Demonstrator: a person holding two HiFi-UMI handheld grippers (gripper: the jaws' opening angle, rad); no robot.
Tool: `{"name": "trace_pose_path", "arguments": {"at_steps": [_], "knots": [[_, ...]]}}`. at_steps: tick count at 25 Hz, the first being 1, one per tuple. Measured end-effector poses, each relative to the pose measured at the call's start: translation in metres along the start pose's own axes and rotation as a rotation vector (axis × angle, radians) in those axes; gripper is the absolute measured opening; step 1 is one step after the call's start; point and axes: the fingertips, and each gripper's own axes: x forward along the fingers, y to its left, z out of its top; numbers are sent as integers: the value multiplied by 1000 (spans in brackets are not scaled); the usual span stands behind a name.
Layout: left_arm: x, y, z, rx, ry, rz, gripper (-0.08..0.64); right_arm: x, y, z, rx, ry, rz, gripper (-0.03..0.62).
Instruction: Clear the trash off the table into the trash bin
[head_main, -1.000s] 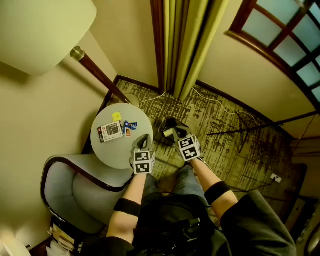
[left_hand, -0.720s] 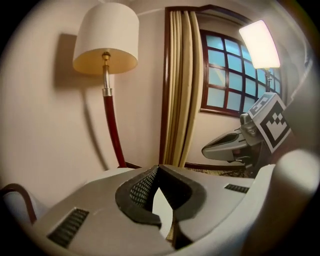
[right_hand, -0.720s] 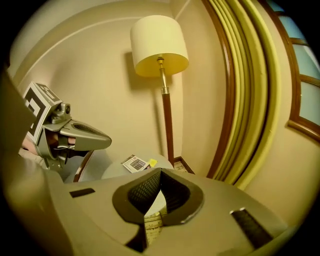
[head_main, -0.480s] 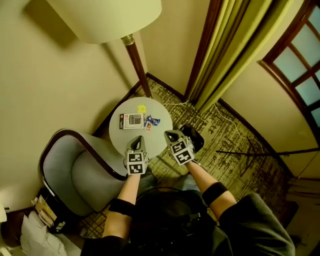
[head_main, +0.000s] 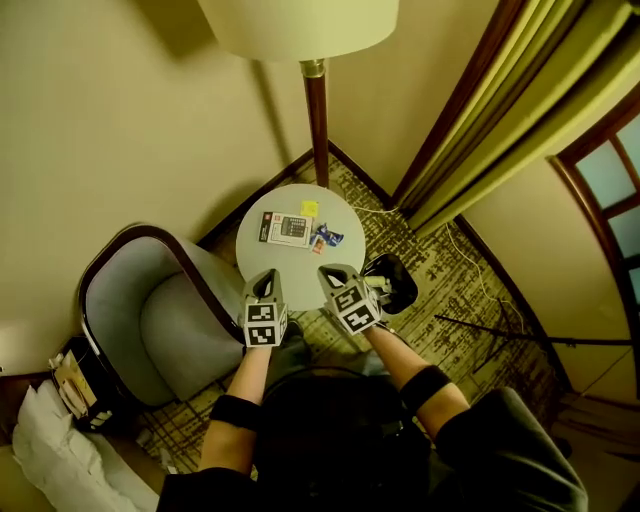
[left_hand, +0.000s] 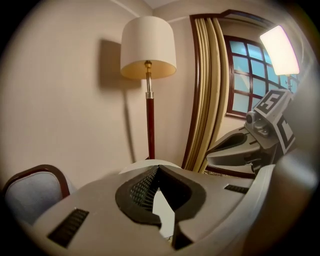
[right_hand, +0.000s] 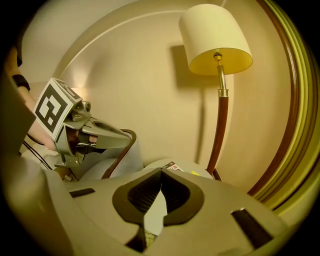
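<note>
Showing trash bin (head_main: 393, 284) overhead only, lamp (head_main: 300, 25) everywhere

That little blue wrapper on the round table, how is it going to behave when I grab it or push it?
The blue wrapper looks thin and crinkled, so it is probably floppy and very light, and likely to crumple when squeezed. It lies low and flat on the smooth round table, so a push would more likely make it slide than roll.

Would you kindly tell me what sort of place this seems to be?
Probably a hotel room or a sitting corner: an upholstered armchair beside a small round table, a floor lamp behind it, plus long curtains and patterned carpet.
</note>
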Motion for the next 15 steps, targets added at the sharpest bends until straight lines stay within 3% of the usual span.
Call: {"name": "trace_pose_path", "arguments": {"at_steps": [7,15], "knots": [[3,4,-9,-46,2,-15,1,7,-4,-4,-8,26,1,0],[14,3,-17,-32,24,-14,1,9,-15,-14,6,47,-4,0]]}}
